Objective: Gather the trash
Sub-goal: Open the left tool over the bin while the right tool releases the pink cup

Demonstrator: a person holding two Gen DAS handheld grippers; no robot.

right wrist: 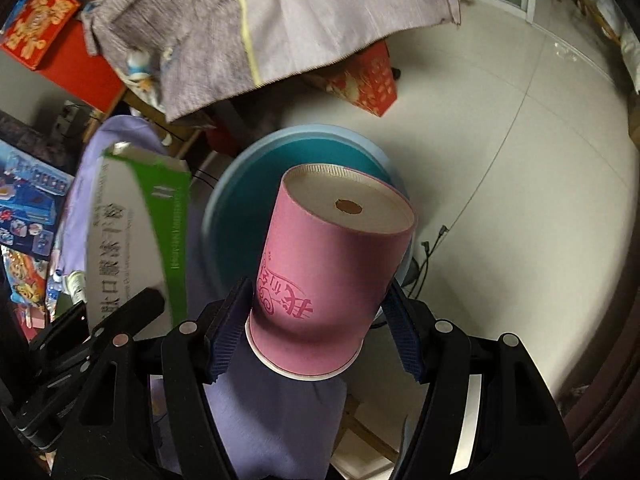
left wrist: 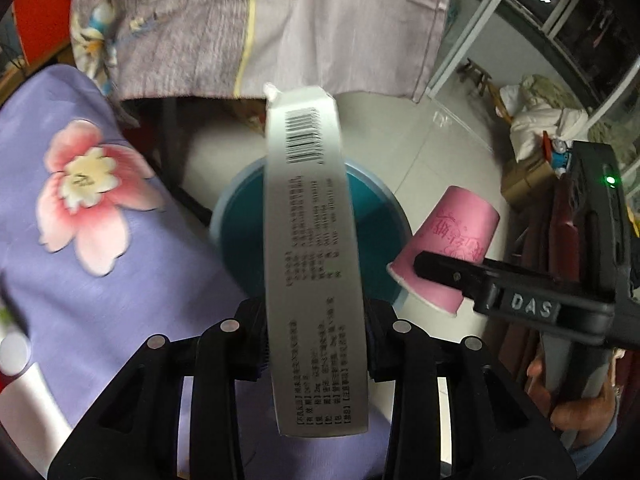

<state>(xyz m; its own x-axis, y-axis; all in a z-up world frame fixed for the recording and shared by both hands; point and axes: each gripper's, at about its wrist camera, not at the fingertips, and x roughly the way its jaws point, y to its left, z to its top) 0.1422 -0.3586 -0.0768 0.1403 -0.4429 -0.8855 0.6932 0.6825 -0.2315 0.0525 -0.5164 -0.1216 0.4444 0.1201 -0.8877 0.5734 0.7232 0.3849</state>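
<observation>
floor (right wrist: 500,128): pale glossy tile | bed: lilac floral sheet (left wrist: 100,240) | grey cloth (right wrist: 320,12) draped over furniture | glass door (left wrist: 520,40) top right | wooden stool (left wrist: 478,74) by door

We hold a carton (left wrist: 314,256) between the left gripper's (left wrist: 316,344) fingers and an upturned paper cup (right wrist: 320,280) between the right gripper's (right wrist: 312,336) fingers, cup to the right of carton. Both hang above a round bin (right wrist: 320,148) on the floor (right wrist: 500,160). A bedsheet (left wrist: 100,240) lies to our left; a draped cloth (right wrist: 300,12) hangs beyond the bin.
</observation>
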